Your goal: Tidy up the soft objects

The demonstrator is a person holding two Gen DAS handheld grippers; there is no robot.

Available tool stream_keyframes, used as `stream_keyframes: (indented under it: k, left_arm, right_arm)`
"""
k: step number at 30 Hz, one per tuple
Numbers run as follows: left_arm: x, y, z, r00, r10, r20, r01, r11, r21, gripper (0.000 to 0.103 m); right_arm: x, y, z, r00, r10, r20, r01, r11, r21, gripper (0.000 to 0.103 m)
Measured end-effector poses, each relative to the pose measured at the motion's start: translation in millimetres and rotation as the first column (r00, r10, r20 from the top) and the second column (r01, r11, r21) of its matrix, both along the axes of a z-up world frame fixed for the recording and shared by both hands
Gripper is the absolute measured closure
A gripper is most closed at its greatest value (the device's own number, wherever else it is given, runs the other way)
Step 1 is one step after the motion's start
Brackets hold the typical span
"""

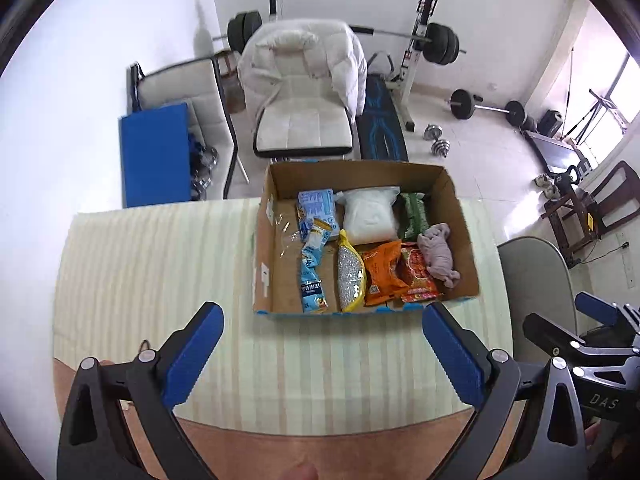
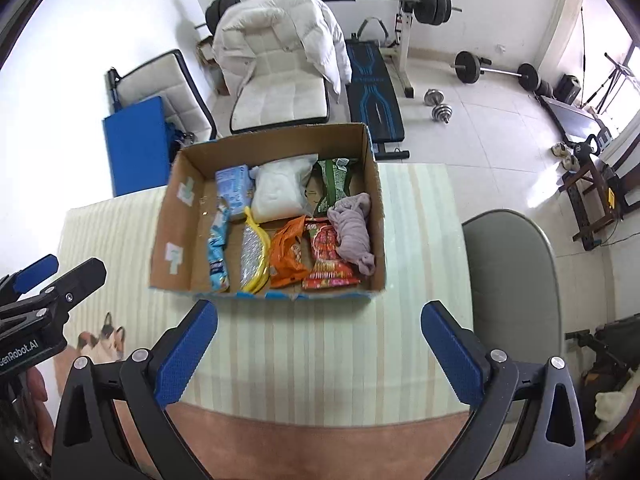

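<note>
My left gripper (image 1: 320,344): jaws wide apart, holding nothing, above the table (image 1: 160,260).
My right gripper (image 2: 320,344): jaws wide apart too, empty.
Box (image 2: 168,236): just ahead on the table, well filled.
Cloth (image 2: 354,236): loose at the box's right side, lying over a red packet (image 2: 324,256).
Advice: I judge sorting nearly finished; I would tuck the cloth gently.

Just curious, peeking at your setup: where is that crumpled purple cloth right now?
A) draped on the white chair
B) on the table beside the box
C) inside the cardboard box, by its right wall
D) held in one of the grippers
C: the purple cloth lies inside the cardboard box, against its right wall, partly over the red snack packet.
</note>
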State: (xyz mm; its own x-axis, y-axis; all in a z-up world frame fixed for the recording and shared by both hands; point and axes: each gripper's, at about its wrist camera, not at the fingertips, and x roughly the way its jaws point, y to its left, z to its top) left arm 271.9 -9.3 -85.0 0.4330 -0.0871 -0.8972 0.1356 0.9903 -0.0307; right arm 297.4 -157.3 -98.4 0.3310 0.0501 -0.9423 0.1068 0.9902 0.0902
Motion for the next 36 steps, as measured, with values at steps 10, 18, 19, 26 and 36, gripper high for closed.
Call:
stream_keyframes:
  k: [10,18,19,26,36]
  left_arm:
    - [-70.7,0.0,57.5,0.998,-0.010,0.070,0.011,1.000,-0.021,0.001]
    - [-107.9,5.0,87.2,0.995,-0.006,0.100,0.009,0.999,-0.035,0.001]
    - [-112.2,5.3,89.8,0.994,-0.008,0.105,0.012,0.999,-0.033,0.001]
    - [-130.8,7.2,101.5,0.992,-0.007,0.125,0.010,1.000,-0.030,0.001]
    - [-135.0,8.2,105.0,0.987,0.007,0.159,-0.004,1.000,-0.019,0.001]
  right_arm:
    - [-84.7,14.4,75.5,0.995,0.031,0.097,-0.029,0.999,-0.019,0.000]
    - [-134.0,18.4,127.2,0.983,0.039,0.182,-0.033,0.999,-0.038,0.000]
    - [-138.9,18.2,132.8,0.981,0.042,0.187,-0.036,0.999,-0.036,0.000]
    - [-164.1,19.0,154.7,0.977,0.042,0.211,-0.037,0.999,-0.026,0.000]
    - [-176.5,27.5,176.8,0.963,0.052,0.266,-0.036,0.997,-0.065,0.000]
